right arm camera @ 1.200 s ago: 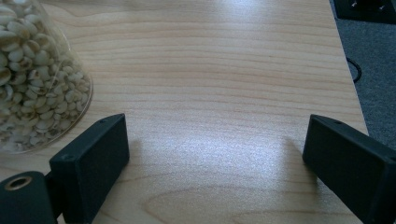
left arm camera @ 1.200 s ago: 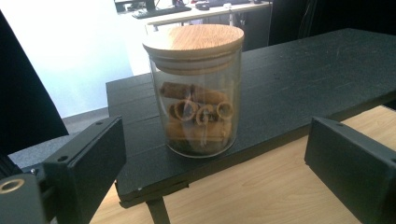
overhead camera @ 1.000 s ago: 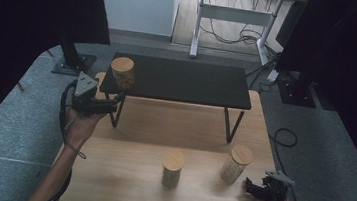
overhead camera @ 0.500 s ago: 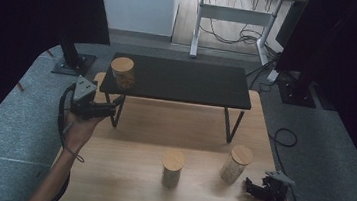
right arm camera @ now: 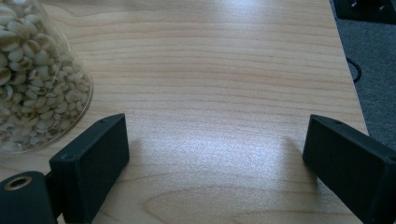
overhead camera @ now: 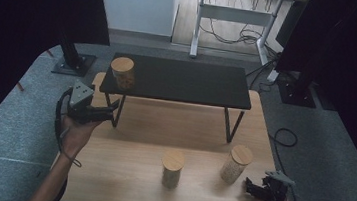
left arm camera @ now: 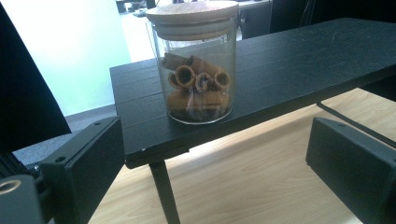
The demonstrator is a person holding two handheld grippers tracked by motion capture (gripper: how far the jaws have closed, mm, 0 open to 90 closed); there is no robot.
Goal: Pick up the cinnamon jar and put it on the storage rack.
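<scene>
Wooden table (overhead camera: 128, 175) carries a low black shelf (overhead camera: 183, 81). On the shelf's left end stands a lidded jar of cinnamon sticks (left arm camera: 196, 63), apparently just placed. Left gripper (overhead camera: 95, 114) hangs before it, jaws apart, empty. Right gripper (overhead camera: 257, 190), jaws apart, rests beside a jar of pale grains (overhead camera: 235, 164), likely next to grasp.

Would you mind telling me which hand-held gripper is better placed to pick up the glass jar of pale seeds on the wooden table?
The right hand-held gripper: open, it sits just beside the wooden-lidded glass jar of pale seeds.
</scene>
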